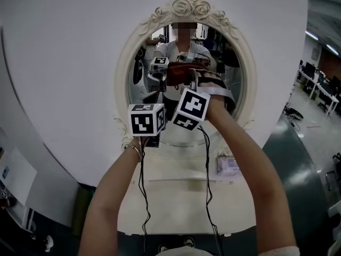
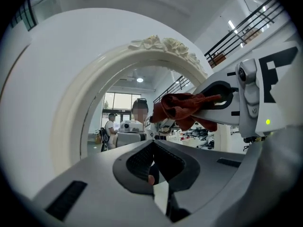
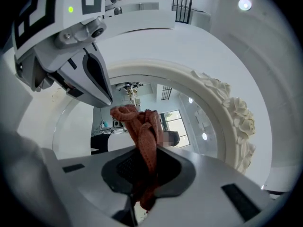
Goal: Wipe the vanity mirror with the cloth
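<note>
A round white wall panel (image 1: pixel 69 63) fills the frame. At its centre is the oval vanity mirror (image 1: pixel 229 73), with a white frame topped by carved roses. Below it, in the lower middle, is the white surface (image 1: pixel 176 196).

You hold both grippers up in front of the glass, close together. The jaws of your right gripper (image 3: pixel 144 167) are clamped on the reddish cloth (image 3: pixel 142 126), which bunches out toward the mirror at centre frame. The jaws of your left gripper (image 2: pixel 154 167) are closed together with nothing between them.

Whether the cloth touches the glass cannot be told. No wiped patch shows, so wiping looks barely begun, with most of the mirror left.
</note>
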The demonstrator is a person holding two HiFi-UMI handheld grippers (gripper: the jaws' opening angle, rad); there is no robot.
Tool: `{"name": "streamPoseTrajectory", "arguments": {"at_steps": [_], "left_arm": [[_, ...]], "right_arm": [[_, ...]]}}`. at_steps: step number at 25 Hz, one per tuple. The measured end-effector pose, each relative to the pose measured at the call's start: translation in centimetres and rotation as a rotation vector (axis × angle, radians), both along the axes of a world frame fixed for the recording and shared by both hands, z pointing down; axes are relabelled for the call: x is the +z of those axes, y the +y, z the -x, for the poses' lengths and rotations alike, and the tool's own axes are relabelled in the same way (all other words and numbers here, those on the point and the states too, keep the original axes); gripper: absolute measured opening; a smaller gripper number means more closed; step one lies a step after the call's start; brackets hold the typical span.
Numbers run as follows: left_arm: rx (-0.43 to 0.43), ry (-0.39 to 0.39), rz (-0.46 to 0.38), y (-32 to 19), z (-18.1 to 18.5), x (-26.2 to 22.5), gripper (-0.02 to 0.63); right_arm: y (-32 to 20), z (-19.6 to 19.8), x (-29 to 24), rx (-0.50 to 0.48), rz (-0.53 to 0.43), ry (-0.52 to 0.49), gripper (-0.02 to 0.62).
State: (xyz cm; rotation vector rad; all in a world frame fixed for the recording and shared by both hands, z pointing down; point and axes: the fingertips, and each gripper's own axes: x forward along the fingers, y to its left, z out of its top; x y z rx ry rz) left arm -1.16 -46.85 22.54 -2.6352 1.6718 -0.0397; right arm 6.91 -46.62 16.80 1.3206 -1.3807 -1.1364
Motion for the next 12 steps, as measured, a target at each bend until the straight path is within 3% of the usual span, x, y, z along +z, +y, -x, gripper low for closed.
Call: {"name": "streamPoseTrajectory", "arguments": {"at_steps": [12], "left_arm": [[0.036,0.009,0.121,0.7,-0.2,8.4,0.011]], "right_arm": [[-0.2,0.6,9.5,-0.011,0.137,-0.012,0.058]]}}
